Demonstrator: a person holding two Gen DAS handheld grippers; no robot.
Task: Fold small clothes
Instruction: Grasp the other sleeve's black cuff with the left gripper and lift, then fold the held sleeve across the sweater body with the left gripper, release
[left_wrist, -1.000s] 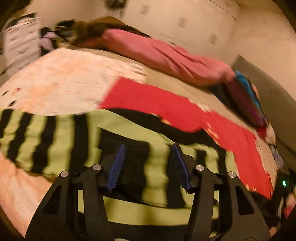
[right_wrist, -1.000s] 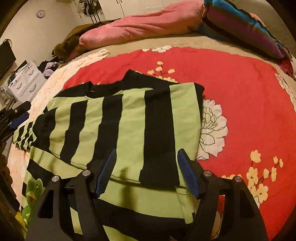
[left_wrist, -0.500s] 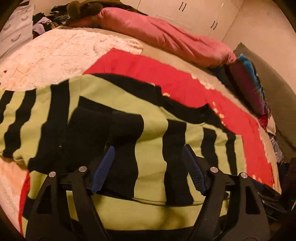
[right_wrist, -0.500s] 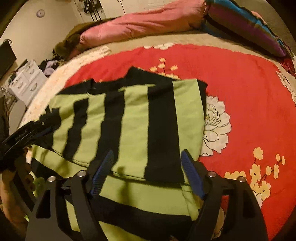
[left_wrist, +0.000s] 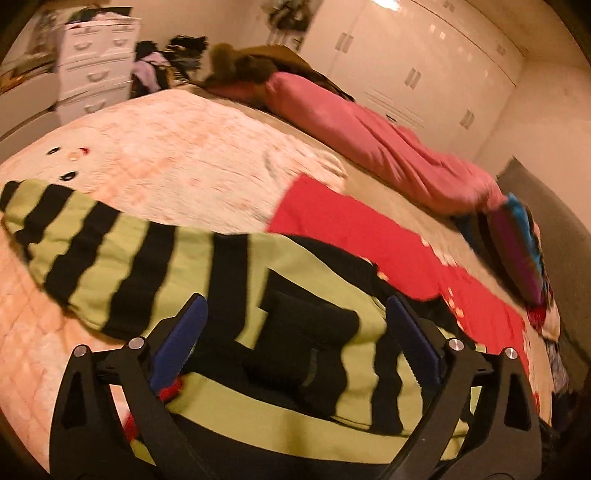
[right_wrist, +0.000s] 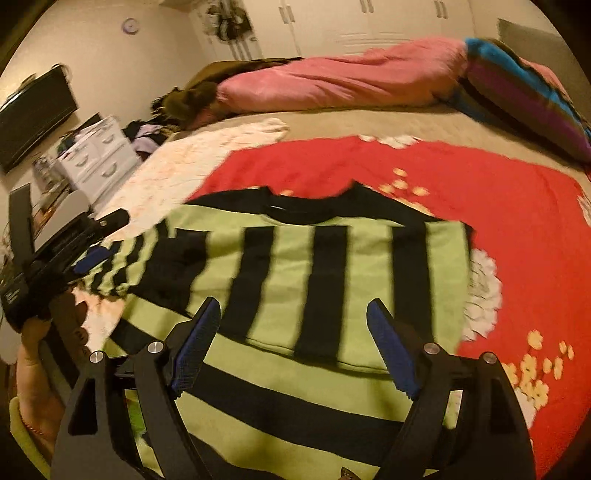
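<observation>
The work surface is a bed (right_wrist: 369, 122) in a bedroom, with a white chest of drawers (left_wrist: 96, 70) and wardrobe doors behind it. A red floral blanket (right_wrist: 517, 229) covers the part of the bed ahead and to the right of the right gripper (right_wrist: 293, 347). A pink duvet (right_wrist: 332, 85) and a striped pillow (right_wrist: 524, 99) lie far ahead at the head of the bed.

The green-and-black striped top (right_wrist: 288, 273) lies flat on the bed, directly ahead of and below both grippers. Its far part rests on the red blanket. One sleeve (left_wrist: 77, 240) runs out ahead and to the left of the left gripper (left_wrist: 295, 339), onto a pale quilt (left_wrist: 184, 147). Another layer of the top lies doubled over the body just ahead of the right gripper.

Both grippers are released. Their jaws are opening, and no cloth is pinched between the blue pads; the top shows through each gap from below. A hand (right_wrist: 40, 373) holds the left gripper at the left edge of the right wrist view.

Handling, as a judgement: the top looks like soft, light knit. It should drape and bunch readily, will not hold a crease by itself, and is not fragile. Take hold at an edge or seam, such as the sleeve end or a hem corner, pinching all layers together. A grip on mid-panel cloth is likely to lift only the top layer and pull the fold askew.
</observation>
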